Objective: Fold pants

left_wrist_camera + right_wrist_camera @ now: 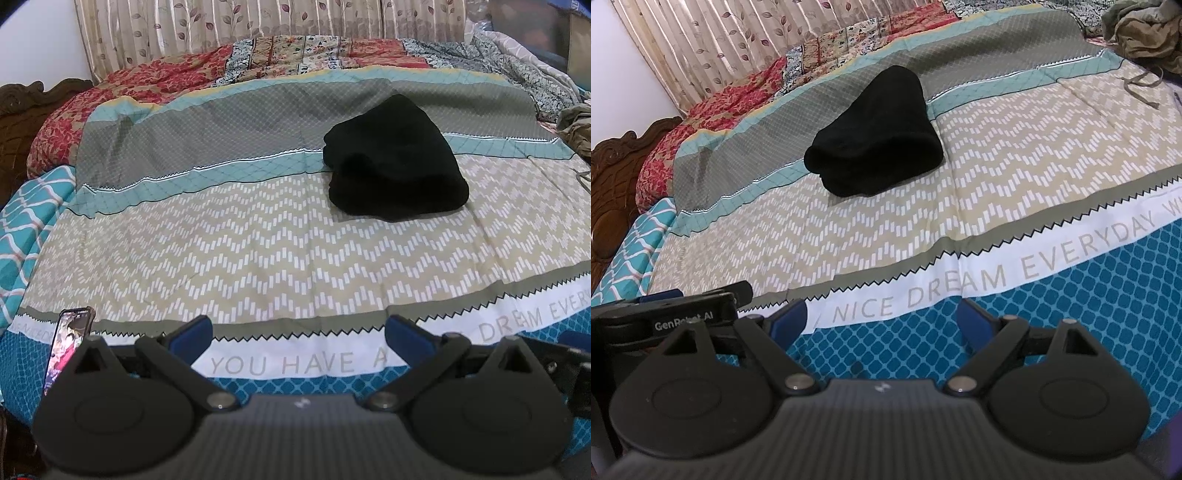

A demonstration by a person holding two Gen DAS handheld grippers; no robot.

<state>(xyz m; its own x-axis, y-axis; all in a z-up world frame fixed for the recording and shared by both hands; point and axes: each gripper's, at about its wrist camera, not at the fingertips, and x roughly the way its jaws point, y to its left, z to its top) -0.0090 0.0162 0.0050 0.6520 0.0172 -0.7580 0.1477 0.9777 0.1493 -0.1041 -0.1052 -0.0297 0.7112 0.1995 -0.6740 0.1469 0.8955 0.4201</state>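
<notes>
The black pants (393,162) lie folded into a compact stack on the patterned bedsheet (258,251), far ahead and to the right in the left wrist view. They also show in the right wrist view (875,140), ahead and slightly left. My left gripper (297,332) is open and empty, held near the bed's front edge over the lettered white band. My right gripper (882,314) is open and empty, well short of the pants. The left gripper's body (665,317) shows at the left of the right wrist view.
A phone (68,343) stands at the near left edge of the bed. A red floral quilt (122,96) and patchwork blanket lie at the back before the curtain (221,26). A heap of olive clothes (1145,33) sits far right. A carved wooden headboard (617,177) is at left.
</notes>
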